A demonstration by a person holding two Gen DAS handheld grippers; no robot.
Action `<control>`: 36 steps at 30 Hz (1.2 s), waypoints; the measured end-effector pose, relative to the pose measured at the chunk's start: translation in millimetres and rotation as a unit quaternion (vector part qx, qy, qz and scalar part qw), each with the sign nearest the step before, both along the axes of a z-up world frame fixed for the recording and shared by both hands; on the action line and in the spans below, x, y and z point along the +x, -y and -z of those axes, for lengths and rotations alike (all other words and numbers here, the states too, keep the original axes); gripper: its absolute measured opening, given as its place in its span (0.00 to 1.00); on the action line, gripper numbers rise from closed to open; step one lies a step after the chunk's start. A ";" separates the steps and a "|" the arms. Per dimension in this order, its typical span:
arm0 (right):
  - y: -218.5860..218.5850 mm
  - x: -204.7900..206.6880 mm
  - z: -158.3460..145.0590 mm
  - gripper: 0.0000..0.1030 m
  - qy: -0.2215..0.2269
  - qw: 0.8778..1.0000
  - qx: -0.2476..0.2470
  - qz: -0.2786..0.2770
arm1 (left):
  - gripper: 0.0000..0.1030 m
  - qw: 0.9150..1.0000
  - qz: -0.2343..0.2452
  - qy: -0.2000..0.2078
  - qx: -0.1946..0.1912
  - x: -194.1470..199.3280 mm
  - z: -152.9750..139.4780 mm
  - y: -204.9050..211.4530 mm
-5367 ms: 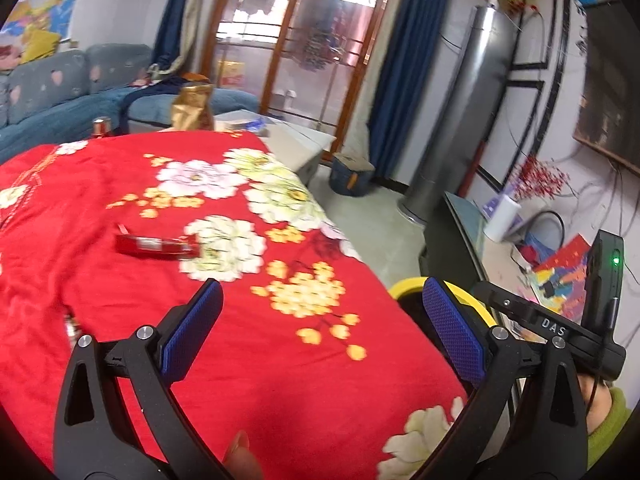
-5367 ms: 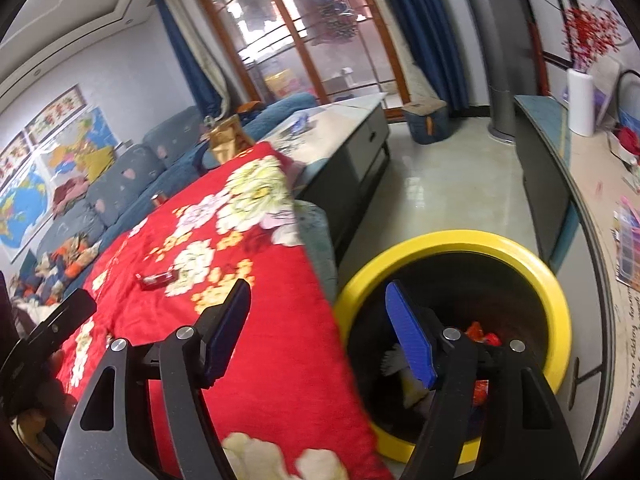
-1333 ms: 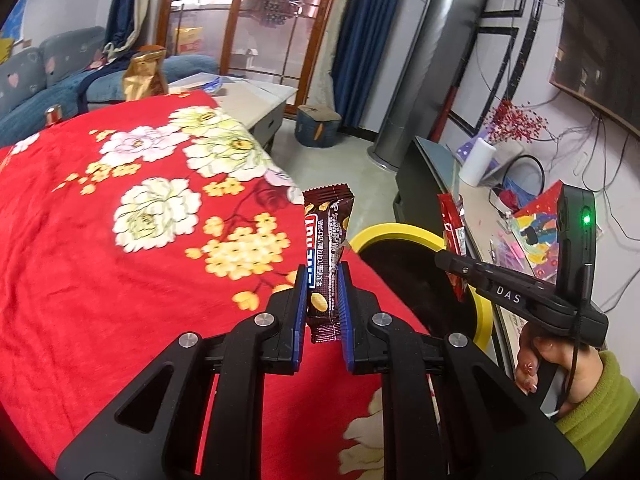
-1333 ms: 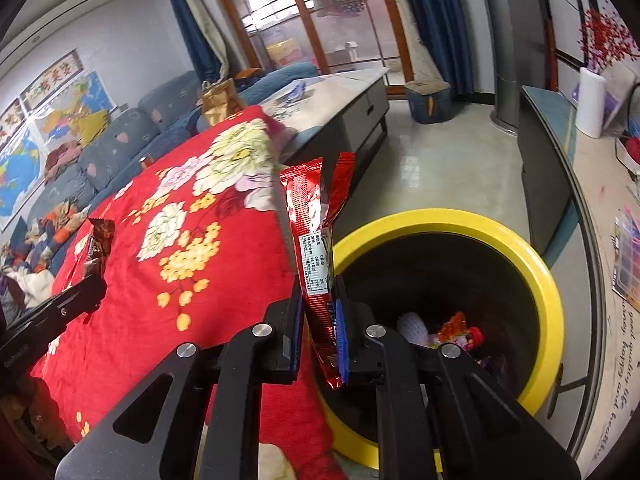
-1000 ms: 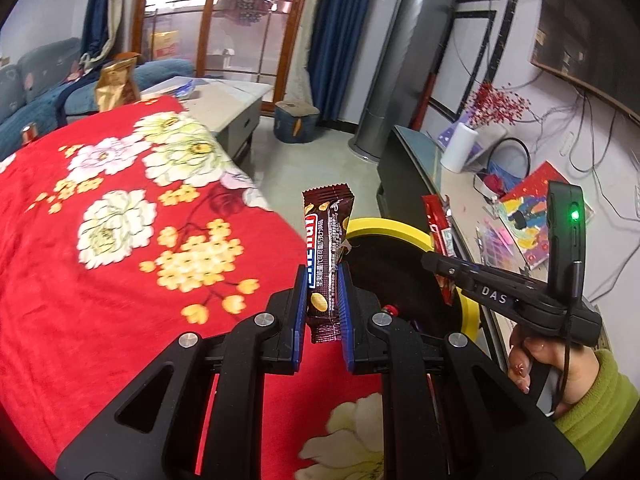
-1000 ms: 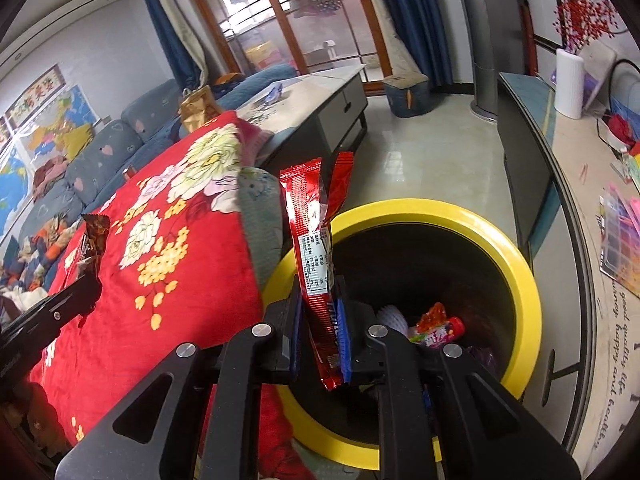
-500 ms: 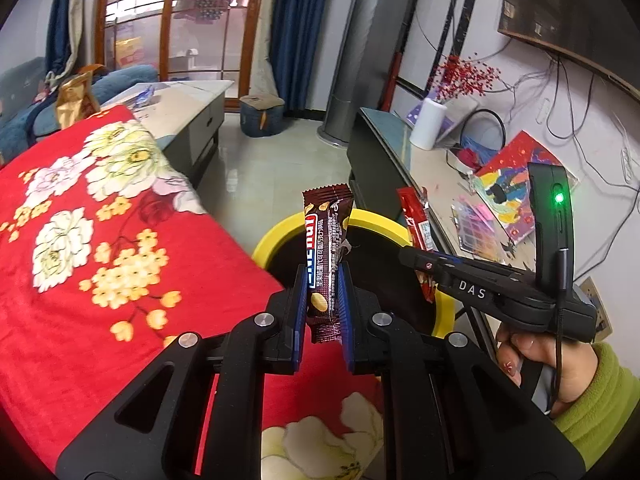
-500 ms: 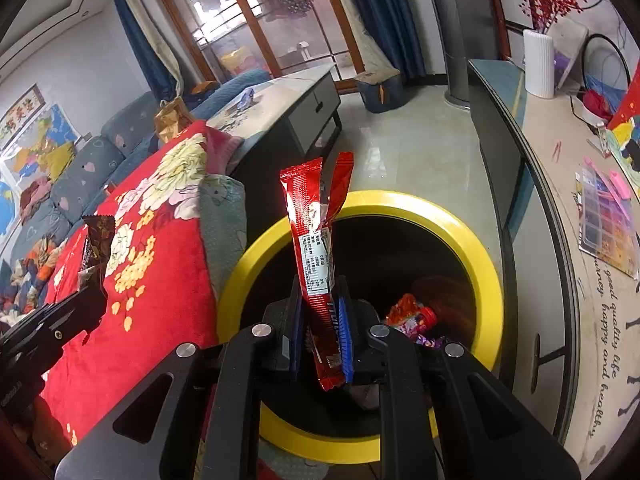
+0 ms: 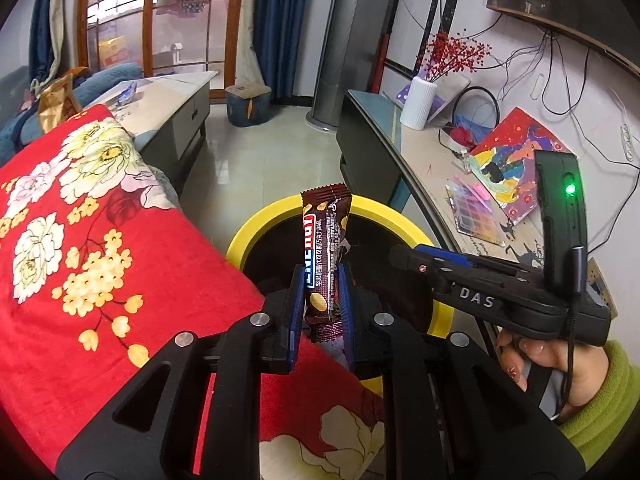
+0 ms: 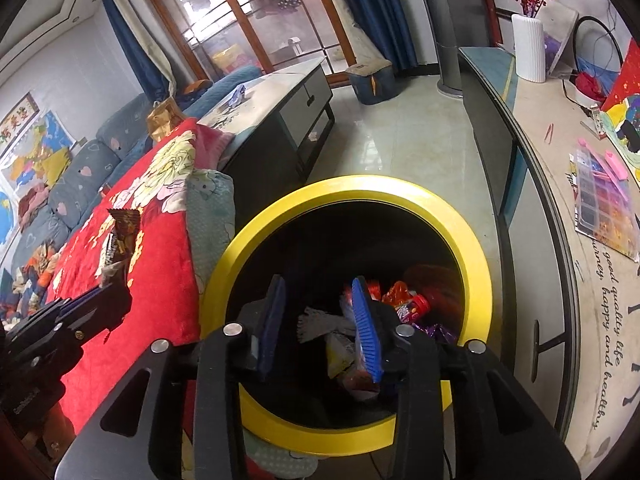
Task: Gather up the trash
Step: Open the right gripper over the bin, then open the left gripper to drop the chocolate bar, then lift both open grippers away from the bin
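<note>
My left gripper point(image 9: 322, 312) is shut on a brown snack wrapper point(image 9: 326, 248) held upright at the near rim of the yellow-rimmed black bin point(image 9: 256, 224). That wrapper also shows at the left of the right wrist view point(image 10: 120, 236), over the red cloth. My right gripper point(image 10: 320, 324) is open and empty directly above the bin's mouth point(image 10: 360, 188). Several wrappers point(image 10: 404, 304) lie inside the bin, with a red wrapper point(image 10: 360, 364) behind the right finger.
A red floral cloth point(image 9: 80, 280) covers the table left of the bin. A dark low cabinet point(image 10: 280, 120) stands behind the bin. A long glass-topped counter point(image 10: 560, 184) with a white vase point(image 10: 528, 48) and papers runs along the right.
My right gripper has opened and the red wrapper has dropped from it into the bin. My left gripper has carried the brown wrapper further over the bin.
</note>
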State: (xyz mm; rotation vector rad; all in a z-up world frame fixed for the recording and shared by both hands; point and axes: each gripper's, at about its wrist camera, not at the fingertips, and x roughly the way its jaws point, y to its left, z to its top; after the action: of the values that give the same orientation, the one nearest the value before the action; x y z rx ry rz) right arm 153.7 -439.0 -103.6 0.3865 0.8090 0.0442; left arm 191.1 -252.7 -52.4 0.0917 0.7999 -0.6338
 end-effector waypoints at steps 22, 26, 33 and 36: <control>5.2 -42.8 -30.2 0.84 0.035 0.998 -0.038 0.039 | 0.89 0.998 -0.046 0.007 -0.042 -8.7 -25.8 -42.1; -15.5 -52.7 -45.7 0.88 0.056 0.997 -0.048 0.026 | 0.89 0.996 -0.068 0.020 -0.049 -16.1 -36.4 -65.1; -54.5 -62.7 -66.3 0.93 0.094 0.993 -0.065 -0.004 | 0.89 0.991 -0.111 0.047 -0.057 -35.9 -49.0 -108.5; -73.7 -69.4 -73.7 0.93 0.117 0.990 -0.077 -0.015 | 0.89 0.988 -0.129 0.062 -0.054 -45.8 -52.4 -123.5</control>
State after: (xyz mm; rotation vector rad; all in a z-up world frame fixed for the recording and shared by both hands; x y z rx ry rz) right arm 84.3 -365.4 -29.9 0.2179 0.5806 0.0529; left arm 145.4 -129.2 0.1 -0.0699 0.6425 -0.4205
